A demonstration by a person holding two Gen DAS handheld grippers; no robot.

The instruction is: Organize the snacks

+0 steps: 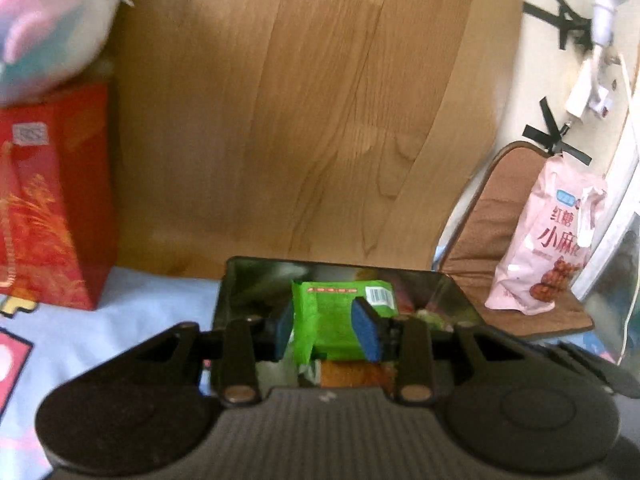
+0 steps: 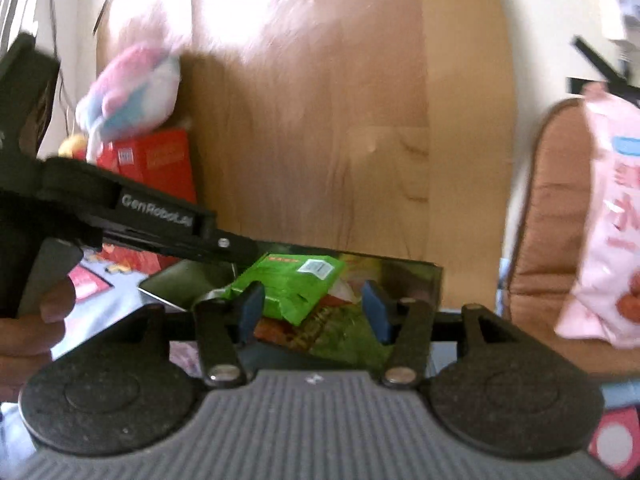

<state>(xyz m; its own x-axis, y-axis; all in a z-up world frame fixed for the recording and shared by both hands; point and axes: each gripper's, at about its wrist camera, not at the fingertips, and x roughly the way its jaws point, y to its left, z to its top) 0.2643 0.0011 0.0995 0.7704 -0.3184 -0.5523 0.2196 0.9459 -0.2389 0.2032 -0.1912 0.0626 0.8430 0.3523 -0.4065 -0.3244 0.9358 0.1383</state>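
My left gripper point(image 1: 325, 330) is shut on a green snack packet point(image 1: 332, 320), its blue pads pressing both sides. It holds the packet over a dark glossy box point(image 1: 440, 284) that has other snack packets in it. In the right wrist view the same green packet point(image 2: 288, 280) hangs over the box point(image 2: 420, 276), and the left gripper's black frame point(image 2: 160, 216) reaches in from the left. My right gripper point(image 2: 314, 312) is open just in front. Its left pad overlaps the packet's lower edge and its right pad stands apart from it.
A red gift bag point(image 1: 52, 208) with a plush toy point(image 1: 48, 28) on top stands to the left. A pink snack bag point(image 1: 548, 240) leans on a brown cushioned chair point(image 1: 500, 220) to the right. A wooden panel point(image 1: 300, 120) rises behind the box. A person's hand point(image 2: 32, 320) holds the left gripper.
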